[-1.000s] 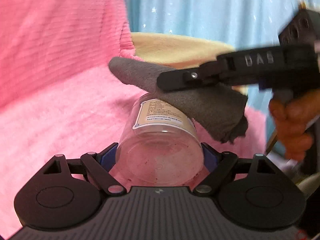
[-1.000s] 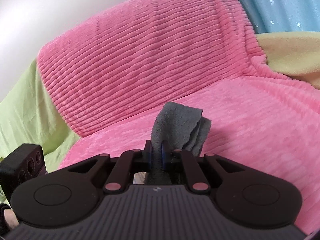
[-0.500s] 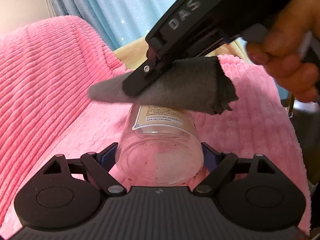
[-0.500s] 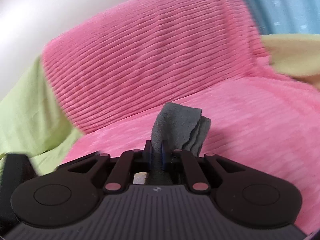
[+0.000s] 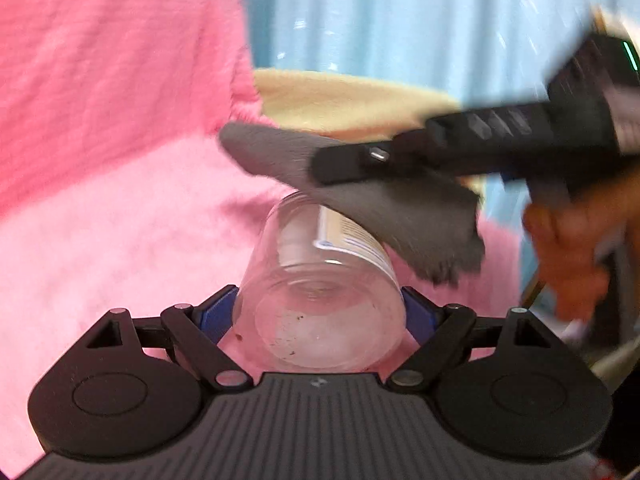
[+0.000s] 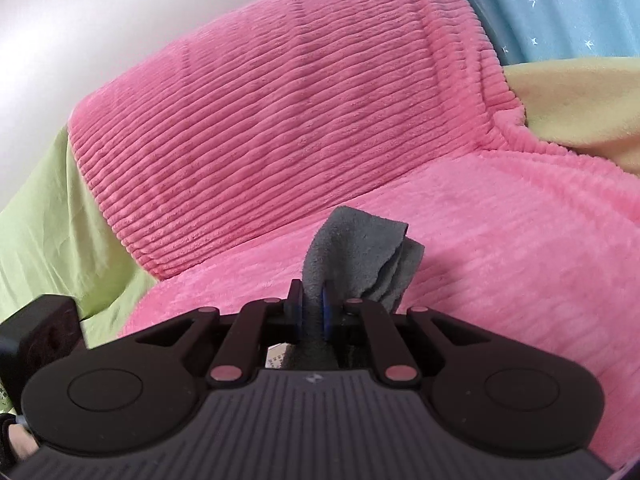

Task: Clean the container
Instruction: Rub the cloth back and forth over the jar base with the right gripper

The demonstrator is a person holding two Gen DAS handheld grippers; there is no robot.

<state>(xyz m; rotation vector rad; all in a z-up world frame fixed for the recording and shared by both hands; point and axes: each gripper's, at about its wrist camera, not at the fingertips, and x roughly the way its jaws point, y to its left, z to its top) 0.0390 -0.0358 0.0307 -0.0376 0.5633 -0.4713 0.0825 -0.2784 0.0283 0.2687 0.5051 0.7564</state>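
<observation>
Clear plastic container (image 5: 320,312), speckled inside, clamped between left gripper (image 5: 320,312) pads over pink blanket (image 5: 120,240); those jaws just eased slightly wider. Right gripper (image 6: 313,312) pinches grey cloth (image 5: 392,216) against the container's upper side.

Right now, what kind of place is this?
Likely a home living room or bedroom: a pink ribbed plush cover over a sofa-like seat, a blue star-print curtain behind, green fabric alongside.
</observation>
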